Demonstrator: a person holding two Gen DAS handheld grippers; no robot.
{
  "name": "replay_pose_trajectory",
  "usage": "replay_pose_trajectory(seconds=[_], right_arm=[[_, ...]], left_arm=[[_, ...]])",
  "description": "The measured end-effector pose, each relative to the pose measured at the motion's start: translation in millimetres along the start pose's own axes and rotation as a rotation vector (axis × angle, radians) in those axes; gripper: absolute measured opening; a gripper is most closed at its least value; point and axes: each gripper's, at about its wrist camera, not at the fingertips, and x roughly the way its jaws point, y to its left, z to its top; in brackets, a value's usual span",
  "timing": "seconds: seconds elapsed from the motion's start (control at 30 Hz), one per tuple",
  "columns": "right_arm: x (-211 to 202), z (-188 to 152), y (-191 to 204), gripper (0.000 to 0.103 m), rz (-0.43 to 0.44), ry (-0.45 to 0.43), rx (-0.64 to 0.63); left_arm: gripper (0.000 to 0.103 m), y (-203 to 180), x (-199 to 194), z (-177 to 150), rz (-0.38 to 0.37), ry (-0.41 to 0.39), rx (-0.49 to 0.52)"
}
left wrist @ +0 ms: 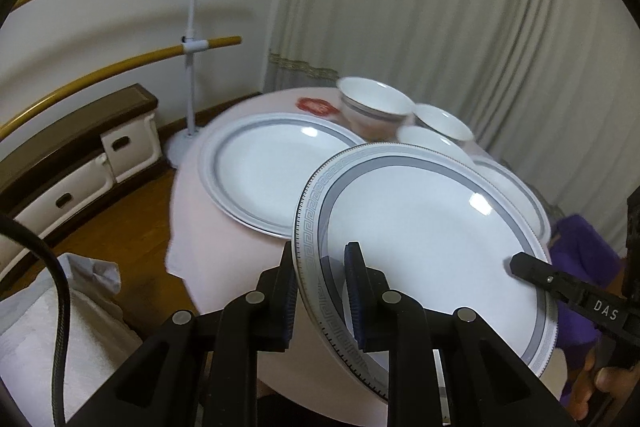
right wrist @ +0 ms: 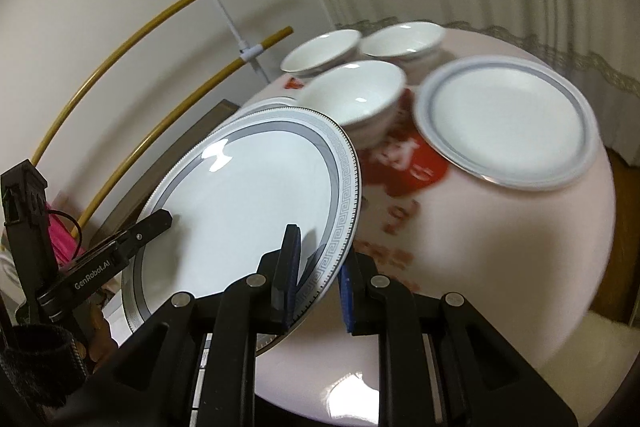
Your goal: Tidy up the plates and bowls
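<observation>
Both hand-held grippers grip one plate, a large white plate with a grey band and a key-pattern rim (left wrist: 432,227), from opposite sides. The left hand-held gripper (left wrist: 322,267) has its jaws clenched on the near-left rim, one blue pad above the plate and one under it. The right hand-held gripper (right wrist: 318,267) is clamped on the opposite edge of the same plate (right wrist: 248,211) the same way, rim between its pads. In the left wrist view a black finger of the right one reaches over the plate's right edge; in the right wrist view a finger of the left one does the same at the left. The plate is tilted and sits above the round table (left wrist: 208,227), clear of its pale pink cloth.

On the table lies a second large plate (left wrist: 272,167) with a grey ring, left of the held one in the left view. Behind it stand three white bowls (right wrist: 352,95), close together. A smaller plate with a thin blue-grey ring (right wrist: 508,119) lies to their right, over red print on the cloth (right wrist: 400,163). A curtain (left wrist: 440,7) hangs behind the table
</observation>
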Motion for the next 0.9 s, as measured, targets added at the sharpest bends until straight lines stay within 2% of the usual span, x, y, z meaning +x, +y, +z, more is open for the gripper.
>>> replay_pose_trajectory(seconds=[0.27, 0.43, 0.9], right_arm=[[52.5, 22.5, 33.1, 0.018, 0.033, 0.047, -0.06], [85.6, 38.7, 43.3, 0.018, 0.031, 0.079, -0.079], [129.1, 52.4, 47.8, 0.021, -0.041, 0.104, -0.076]], left_arm=[[0.018, 37.5, 4.7, 4.7, 0.08, -0.014, -0.047], [0.018, 46.0, 21.2, 16.2, 0.116, -0.016, -0.056], [0.018, 41.6, 82.9, 43.2, 0.121, 0.011, -0.059]])
